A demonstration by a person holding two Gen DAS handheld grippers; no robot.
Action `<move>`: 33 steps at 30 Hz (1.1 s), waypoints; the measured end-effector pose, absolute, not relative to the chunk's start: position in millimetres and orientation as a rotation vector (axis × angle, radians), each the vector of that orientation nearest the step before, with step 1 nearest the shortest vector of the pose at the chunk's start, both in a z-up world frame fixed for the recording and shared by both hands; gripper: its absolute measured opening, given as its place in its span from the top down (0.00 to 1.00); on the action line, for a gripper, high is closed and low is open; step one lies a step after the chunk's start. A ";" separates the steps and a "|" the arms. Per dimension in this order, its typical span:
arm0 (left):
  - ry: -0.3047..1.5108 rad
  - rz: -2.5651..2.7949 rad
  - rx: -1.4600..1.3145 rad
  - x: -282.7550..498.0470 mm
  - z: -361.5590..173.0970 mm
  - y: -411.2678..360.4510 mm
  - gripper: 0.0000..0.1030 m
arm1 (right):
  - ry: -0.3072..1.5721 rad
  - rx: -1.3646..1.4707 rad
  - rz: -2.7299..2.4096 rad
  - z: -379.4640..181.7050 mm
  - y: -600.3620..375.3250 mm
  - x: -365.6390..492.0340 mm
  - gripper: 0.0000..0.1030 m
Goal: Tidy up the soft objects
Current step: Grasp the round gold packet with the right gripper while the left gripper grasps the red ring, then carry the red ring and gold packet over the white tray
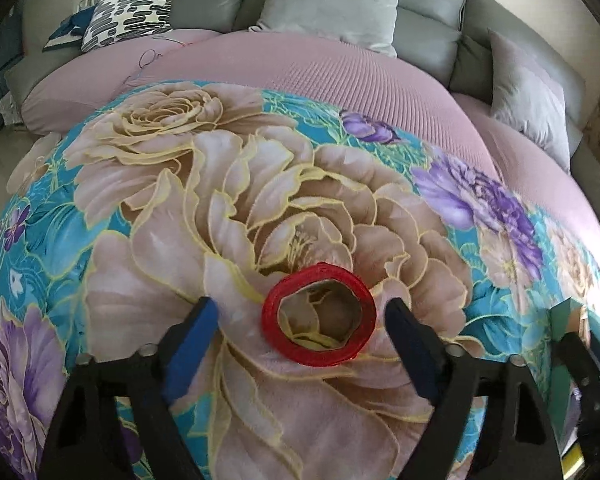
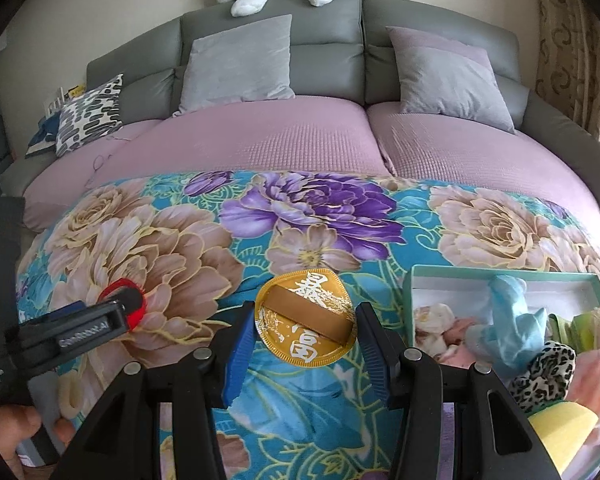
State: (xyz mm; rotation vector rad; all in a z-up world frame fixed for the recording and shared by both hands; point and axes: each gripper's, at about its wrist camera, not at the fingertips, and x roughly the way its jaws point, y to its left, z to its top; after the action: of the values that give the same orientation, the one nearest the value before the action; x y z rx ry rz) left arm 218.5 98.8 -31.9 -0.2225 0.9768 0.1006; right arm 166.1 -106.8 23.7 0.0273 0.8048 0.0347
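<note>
Left gripper (image 1: 300,344) is standing open around the red ring (image 1: 319,315); right gripper (image 2: 300,344) is clamping the gold puff (image 2: 305,317). The soft ring risks collapsing or slipping as the jaws close.

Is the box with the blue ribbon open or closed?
Open. The green box has no lid on, so its white inside, blue ribbon and pink things show.

Floral blanket (image 2: 324,216) on pink-covered sofa (image 2: 260,136), bearing red ring (image 1: 319,315), teal box (image 2: 500,274)
</note>
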 end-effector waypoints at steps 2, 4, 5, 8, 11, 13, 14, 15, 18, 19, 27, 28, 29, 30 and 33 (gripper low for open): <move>0.985 0.109 -0.202 219.4 -34.8 96.1 0.18 | 0.807 0.035 0.031 23.7 -109.8 166.4 0.49; 0.989 0.114 -0.184 220.0 -36.5 94.7 0.18 | 0.806 0.043 0.031 24.3 -112.1 166.3 0.49; 0.990 0.117 -0.178 220.9 -37.5 93.7 0.18 | 0.806 0.045 0.032 24.6 -112.8 166.2 0.49; 0.991 0.123 -0.170 221.0 -39.0 93.5 0.25 | 0.806 0.047 0.036 24.6 -113.3 165.6 0.49; 0.986 0.114 -0.177 219.9 -37.9 92.8 0.34 | 0.803 0.047 0.038 25.5 -114.1 164.7 0.49; 0.978 0.106 -0.196 218.8 -35.2 92.6 0.43 | 0.801 0.054 0.040 26.3 -115.9 164.3 0.49; 0.979 0.108 -0.192 218.8 -34.3 91.7 0.43 | 0.800 0.058 0.040 26.7 -116.9 163.9 0.49; 0.980 0.106 -0.186 218.9 -34.0 90.6 0.43 | 0.800 0.060 0.039 27.2 -117.7 163.6 0.49; 0.983 0.100 -0.183 218.3 -31.2 88.5 0.43 | 0.797 0.068 0.038 28.6 -120.0 163.1 0.49; 0.976 0.088 -0.197 217.1 -28.4 88.6 0.43 | 0.796 0.071 0.039 29.2 -121.0 162.8 0.49; 0.870 0.019 -0.208 203.6 13.5 72.1 0.44 | 0.764 0.091 0.026 41.3 -133.7 154.8 0.49; 0.852 0.001 -0.211 200.7 20.0 68.0 0.44 | 0.758 0.095 0.023 43.5 -136.1 153.3 0.49; 0.837 -0.016 -0.210 197.8 26.0 63.5 0.44 | 0.751 0.099 0.018 46.5 -139.6 150.8 0.49; 0.819 -0.033 -0.205 193.9 32.8 56.8 0.44 | 0.745 0.102 0.014 49.2 -142.4 148.5 0.49; 0.785 -0.083 -0.187 184.1 46.5 38.0 0.44 | 0.722 0.115 -0.001 59.2 -156.1 139.2 0.49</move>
State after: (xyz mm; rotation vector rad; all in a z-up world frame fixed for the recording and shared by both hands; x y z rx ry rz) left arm 184.1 38.0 46.5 -0.1872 0.7845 -0.0829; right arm 139.2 -156.1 59.2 0.1145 0.7219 -0.0010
